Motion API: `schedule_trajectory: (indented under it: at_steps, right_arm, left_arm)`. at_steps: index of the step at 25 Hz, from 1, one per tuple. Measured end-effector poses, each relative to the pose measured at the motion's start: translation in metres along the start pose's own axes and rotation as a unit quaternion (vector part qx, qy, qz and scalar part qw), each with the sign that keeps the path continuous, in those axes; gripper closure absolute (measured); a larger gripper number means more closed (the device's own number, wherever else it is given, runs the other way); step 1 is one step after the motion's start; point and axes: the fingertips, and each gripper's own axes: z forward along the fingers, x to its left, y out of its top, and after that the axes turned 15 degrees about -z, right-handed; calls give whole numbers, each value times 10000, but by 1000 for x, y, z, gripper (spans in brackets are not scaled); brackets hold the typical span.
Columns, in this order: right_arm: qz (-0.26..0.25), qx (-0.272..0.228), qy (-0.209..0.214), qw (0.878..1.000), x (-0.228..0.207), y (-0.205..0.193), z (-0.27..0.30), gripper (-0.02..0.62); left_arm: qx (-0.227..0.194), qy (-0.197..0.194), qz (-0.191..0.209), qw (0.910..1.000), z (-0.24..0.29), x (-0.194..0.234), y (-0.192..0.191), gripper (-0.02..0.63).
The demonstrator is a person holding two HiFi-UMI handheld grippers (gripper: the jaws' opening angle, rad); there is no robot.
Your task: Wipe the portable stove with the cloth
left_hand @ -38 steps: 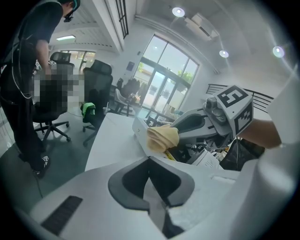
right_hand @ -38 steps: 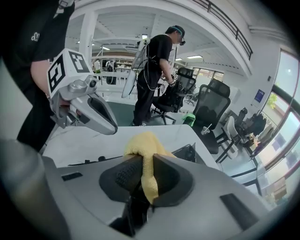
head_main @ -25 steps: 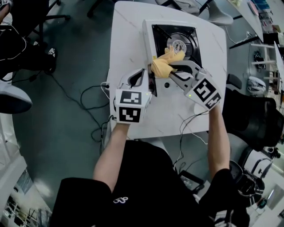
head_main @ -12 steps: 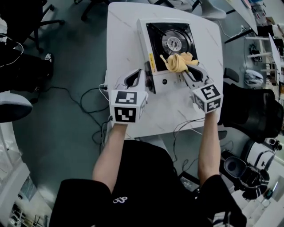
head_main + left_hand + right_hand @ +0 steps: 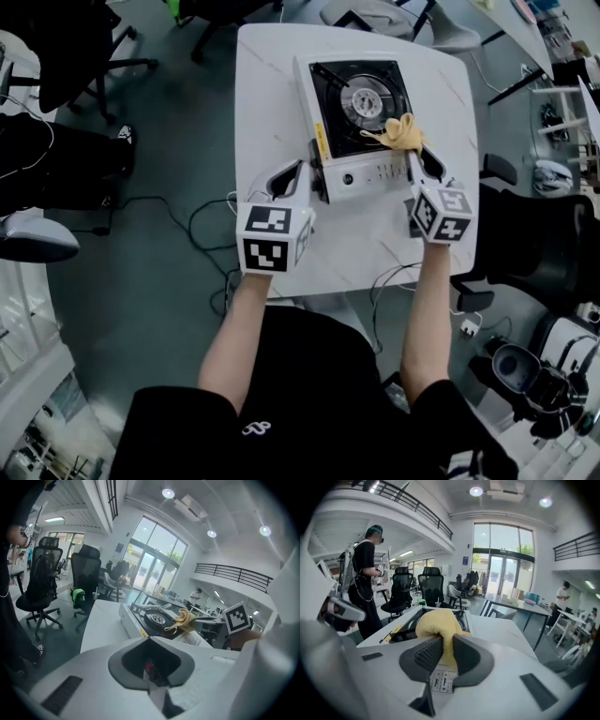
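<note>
The portable stove, white with a black top and round burner, stands at the far middle of the white table. My right gripper is shut on the yellow cloth, which rests on the stove's front right corner. In the right gripper view the cloth bulges out between the jaws of the right gripper, with the stove just beyond it. My left gripper sits shut and empty beside the stove's front left corner. The left gripper view shows the left gripper, the stove and the cloth.
Cables hang over the table's near edge and more cables trail on the floor at left. Office chairs stand at the left and another chair at the right. A person stands at the left in the right gripper view.
My right gripper has carried the cloth to the right, from the stove's front left part to its front right corner. The left gripper has stayed by the stove's front left corner.
</note>
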Motion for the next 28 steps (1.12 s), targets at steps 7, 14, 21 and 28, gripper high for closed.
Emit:
schedule_trajectory:
  at_steps: [7,14,21,28]
  right_arm:
    - [980,-871,-207,9912,-36,24,-53,541]
    - [1576,-1691,-505,9716,-78,36,-130,540]
    - [1833,-2082,-730,9580,-110,44,-208,540]
    - [1311,-2492,-643,9574,-109,70,-260,540]
  left_arm:
    - [-342,-414,265,9982,2,-74,30,612]
    - [-1036,-826,588,9894,-3,-176,56,612]
    - [-1682,-1306,664,9748,-33,-277,71,612]
    - [-2087,-1296,780,9662,-64,-315,64,612]
